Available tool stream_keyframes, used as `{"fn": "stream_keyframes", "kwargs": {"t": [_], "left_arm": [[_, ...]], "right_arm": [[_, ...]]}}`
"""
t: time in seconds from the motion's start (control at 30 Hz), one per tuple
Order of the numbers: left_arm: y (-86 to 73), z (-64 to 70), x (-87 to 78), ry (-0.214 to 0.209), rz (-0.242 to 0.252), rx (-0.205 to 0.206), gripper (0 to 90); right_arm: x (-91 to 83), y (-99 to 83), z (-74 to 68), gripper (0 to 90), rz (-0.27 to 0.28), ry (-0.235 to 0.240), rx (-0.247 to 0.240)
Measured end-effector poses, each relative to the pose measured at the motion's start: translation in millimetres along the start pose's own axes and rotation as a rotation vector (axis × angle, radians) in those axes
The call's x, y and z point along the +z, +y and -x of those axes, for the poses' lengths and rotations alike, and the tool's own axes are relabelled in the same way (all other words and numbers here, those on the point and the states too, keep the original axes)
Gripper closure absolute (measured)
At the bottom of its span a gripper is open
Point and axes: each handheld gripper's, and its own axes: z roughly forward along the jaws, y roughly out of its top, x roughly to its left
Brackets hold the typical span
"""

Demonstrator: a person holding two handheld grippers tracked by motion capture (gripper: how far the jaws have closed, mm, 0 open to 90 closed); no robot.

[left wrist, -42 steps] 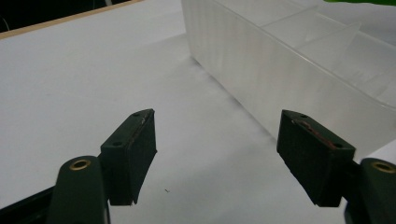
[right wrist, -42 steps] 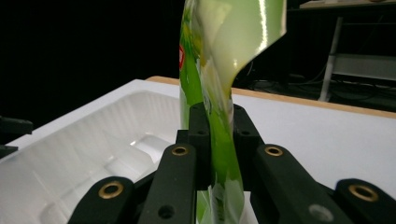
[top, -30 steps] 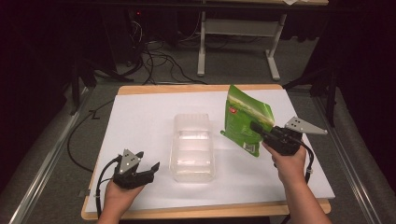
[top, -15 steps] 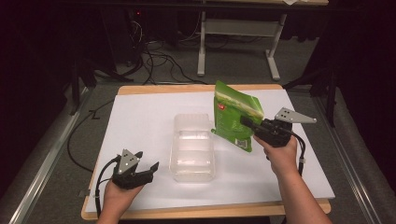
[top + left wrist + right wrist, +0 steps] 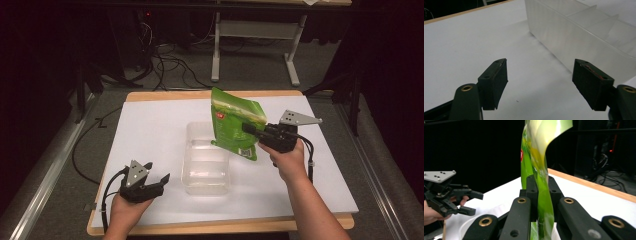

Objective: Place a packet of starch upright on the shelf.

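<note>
Two tongs on my end: right tongs (image 5: 248, 128) clamped on the green bag (image 5: 233, 125) above the clear tray (image 5: 207, 155), left tongs (image 5: 161, 181) wide open, resting on the table (image 5: 150, 130).

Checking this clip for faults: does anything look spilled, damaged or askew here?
Nothing spilled or broken. The green pouch hangs tilted above the clear divided container, pinched at its edge by the right hand-held gripper, so the film buckles. The left hand-held gripper rests open on the table beside the container.
</note>
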Motion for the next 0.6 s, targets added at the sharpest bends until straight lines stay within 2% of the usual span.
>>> {"fn": "stream_keyframes", "kwargs": {"t": [0.37,0.43,0.6], "left_arm": [[-0.4,-1.6,-1.9,0.01,0.008,-0.004,28.9],[-0.6,-1.4,-1.9,0.011,0.007,-0.004,29.0],[-1.1,-1.2,-1.6,0.014,0.004,-0.006,28.9]], "right_arm": [[22.8,2.2,-3.8,84.7,0.002,0.079,-0.012],[29.7,1.8,-5.6,84.6,-0.007,0.106,-0.016],[37.6,1.6,-10.0,84.7,-0.019,0.13,-0.022]]}}
